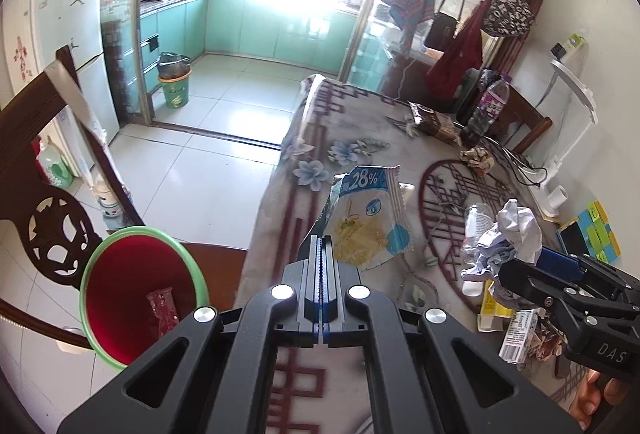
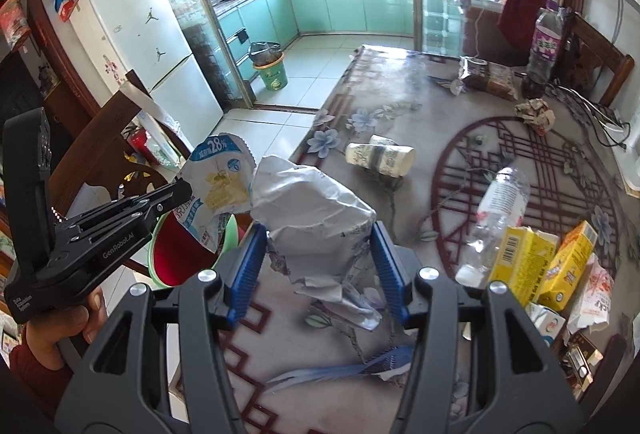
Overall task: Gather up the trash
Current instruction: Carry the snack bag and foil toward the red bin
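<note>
In the left wrist view, we see the left gripper (image 1: 322, 246) at lower centre, its jaws pressed fully together on the lower corner of a snack wrapper (image 1: 368, 218). The wrapper is a flattened white and light-blue packet, torn open along its top edge, printed with "28%" and a yellow picture of food; it stands upright above the fingertips at the centre of the frame, in front of the table edge. At lower left of this view we note the bin (image 1: 140, 294), a red pail with a green rim, holding one clear wrapper at its bottom.

In the right wrist view, the right gripper (image 2: 318, 254) occupies lower centre, its blue pads (image 2: 250, 266) partly closed and pressing both sides of a paper ball (image 2: 316, 218). The ball is a large wad of crumpled white-grey paper, deeply creased, with a ragged tail hanging below the pads. It sits mid-frame over the near edge of the table (image 2: 400, 106), which is covered by a floral cloth with a dark red lattice pattern.

On the right half of this view we mark further litter lying on the cloth: a tipped paper cup (image 2: 380, 156), a clear plastic bottle (image 2: 496, 210) on its side, and yellow cartons (image 2: 540, 266) at lower right.
</note>
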A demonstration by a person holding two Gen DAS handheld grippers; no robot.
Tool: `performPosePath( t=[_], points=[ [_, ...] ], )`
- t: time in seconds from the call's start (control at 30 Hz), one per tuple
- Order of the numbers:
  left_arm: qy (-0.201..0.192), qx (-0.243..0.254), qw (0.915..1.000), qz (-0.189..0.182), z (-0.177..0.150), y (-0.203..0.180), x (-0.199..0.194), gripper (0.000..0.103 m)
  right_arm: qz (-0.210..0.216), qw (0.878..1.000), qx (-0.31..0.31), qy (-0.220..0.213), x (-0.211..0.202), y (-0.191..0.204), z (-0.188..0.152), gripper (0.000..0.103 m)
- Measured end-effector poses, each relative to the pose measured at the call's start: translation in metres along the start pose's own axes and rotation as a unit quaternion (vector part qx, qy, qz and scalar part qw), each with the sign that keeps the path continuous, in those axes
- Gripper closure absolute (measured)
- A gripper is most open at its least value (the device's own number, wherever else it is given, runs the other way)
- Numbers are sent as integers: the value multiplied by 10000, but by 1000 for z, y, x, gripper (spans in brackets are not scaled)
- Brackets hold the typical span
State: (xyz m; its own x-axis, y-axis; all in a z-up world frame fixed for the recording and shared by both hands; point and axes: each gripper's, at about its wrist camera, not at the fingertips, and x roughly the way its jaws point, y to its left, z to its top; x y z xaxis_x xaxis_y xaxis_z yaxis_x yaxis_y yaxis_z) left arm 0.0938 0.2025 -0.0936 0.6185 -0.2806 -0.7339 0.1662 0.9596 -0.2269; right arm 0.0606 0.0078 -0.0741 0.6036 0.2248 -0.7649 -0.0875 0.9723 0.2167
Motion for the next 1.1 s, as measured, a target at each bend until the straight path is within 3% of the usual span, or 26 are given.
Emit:
performPosePath(
  t=[0.4,1.1],
  points=[
    [13,-545,9965,635,-6,68,-5,103,435,9975,-539,110,30,53,20,51],
    [208,-1263,9766,1727,-25,169,-3,103,1245,9825,-1252,598,101,144,38,51]
  ],
)
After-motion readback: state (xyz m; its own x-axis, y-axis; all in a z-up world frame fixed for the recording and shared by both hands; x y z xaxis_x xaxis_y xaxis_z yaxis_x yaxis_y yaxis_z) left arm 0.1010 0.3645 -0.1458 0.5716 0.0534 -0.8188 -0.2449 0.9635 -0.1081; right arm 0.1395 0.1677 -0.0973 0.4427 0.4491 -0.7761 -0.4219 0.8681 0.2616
